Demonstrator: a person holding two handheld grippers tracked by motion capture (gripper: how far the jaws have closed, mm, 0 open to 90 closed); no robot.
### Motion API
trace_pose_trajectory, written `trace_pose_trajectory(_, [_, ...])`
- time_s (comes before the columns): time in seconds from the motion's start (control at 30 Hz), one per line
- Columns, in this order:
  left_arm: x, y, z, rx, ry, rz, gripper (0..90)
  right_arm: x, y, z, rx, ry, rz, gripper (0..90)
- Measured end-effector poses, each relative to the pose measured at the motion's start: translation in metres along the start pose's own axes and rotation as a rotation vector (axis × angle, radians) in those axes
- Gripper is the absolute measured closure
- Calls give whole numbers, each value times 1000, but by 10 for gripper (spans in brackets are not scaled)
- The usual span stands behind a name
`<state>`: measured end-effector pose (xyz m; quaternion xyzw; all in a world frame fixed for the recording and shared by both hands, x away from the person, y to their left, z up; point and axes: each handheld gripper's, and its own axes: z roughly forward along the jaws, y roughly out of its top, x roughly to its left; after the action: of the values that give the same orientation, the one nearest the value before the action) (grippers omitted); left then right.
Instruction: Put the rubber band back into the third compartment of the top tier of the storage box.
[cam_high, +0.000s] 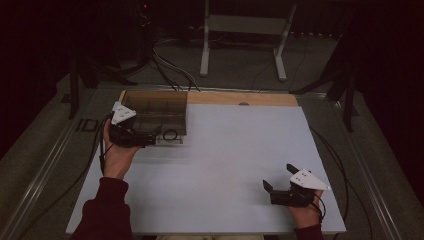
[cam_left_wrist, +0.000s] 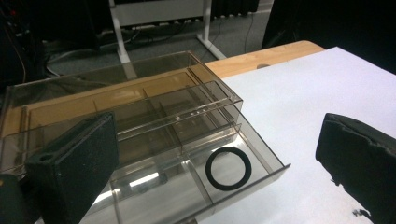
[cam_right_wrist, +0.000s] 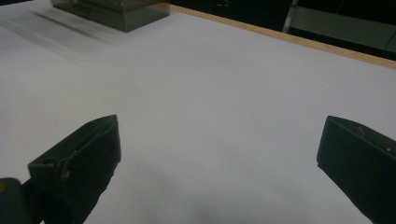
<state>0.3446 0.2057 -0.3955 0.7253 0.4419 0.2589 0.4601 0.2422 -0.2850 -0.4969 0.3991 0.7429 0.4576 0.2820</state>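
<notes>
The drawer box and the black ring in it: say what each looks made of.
Drawer box: clear, smoke-tinted hard plastic, glossy; the dividers and table show through its walls. Black ring: matte black, probably rubber or plastic; its look leaves that open.

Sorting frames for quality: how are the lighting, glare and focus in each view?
High view: dim, dark surround. Left gripper view: sharp, glare streak on the clear drawer beside the black ring. Right gripper view: the box is soft, its shadow smeared.
</notes>
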Motion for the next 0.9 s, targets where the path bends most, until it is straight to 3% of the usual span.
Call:
trace_pose_trajectory(0.17, [2, -8, -14, -6, 7, 27, 4, 0, 0, 0, -1, 1, 3, 2])
trace_pose_trajectory(0.37, [4, -19, -27, -25, 10, 17, 4, 1, 0, 0, -3, 6, 6, 2])
trace_pose_trajectory(0.73, [0, -47, -33, 13, 6, 27, 4, 1, 0, 0, -7, 9, 7, 2])
trace_pose_trajectory(0.9, [-4, -61, -34, -2, 21, 34, 4, 1, 0, 0, -10, 12, 6, 2])
